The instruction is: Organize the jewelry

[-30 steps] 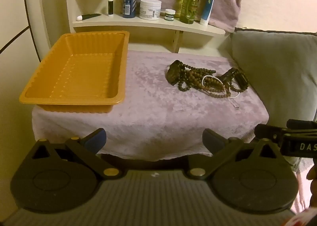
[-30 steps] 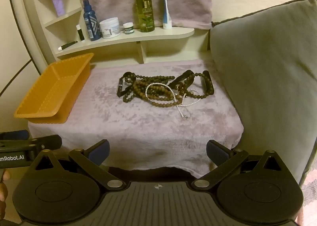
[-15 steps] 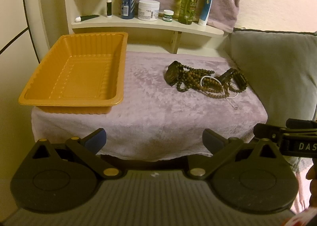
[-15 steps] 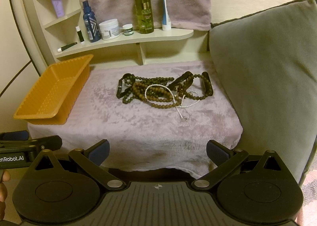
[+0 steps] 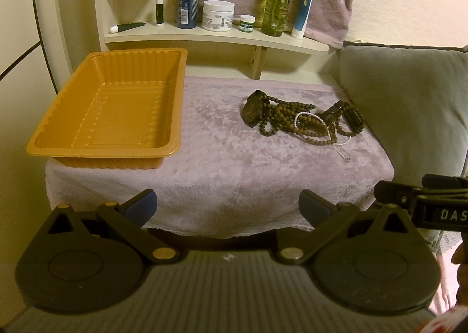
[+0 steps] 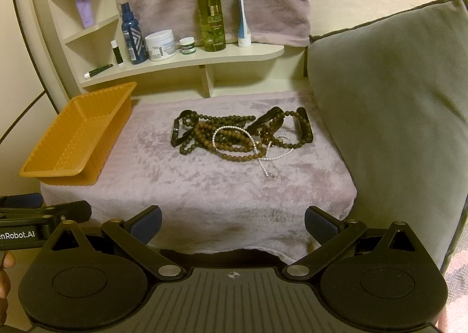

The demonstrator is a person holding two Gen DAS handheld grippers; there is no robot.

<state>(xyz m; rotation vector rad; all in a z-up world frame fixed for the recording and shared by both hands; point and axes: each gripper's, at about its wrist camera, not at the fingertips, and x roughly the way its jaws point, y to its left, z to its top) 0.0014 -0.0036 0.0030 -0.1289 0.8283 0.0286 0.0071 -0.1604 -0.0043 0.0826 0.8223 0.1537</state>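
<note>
The left gripper (image 5: 227, 206) and the right gripper (image 6: 233, 220) both have their fingers spread wide, holding nothing, short of the near edge of the towel-covered table (image 6: 204, 181). The jewelry pile (image 6: 239, 135), tangled bead strands with a pearl strand, lies on the towel at 12 o'clock from the right gripper. The orange tray (image 5: 111, 105) sits at 10 o'clock, well apart from the pile.

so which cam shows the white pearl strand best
The right wrist view: the white pearl strand shows as a full loop, its tail trailing toward the camera. The left wrist view shows the same strand from the side, smaller and partly hidden among the brown beads.
</note>
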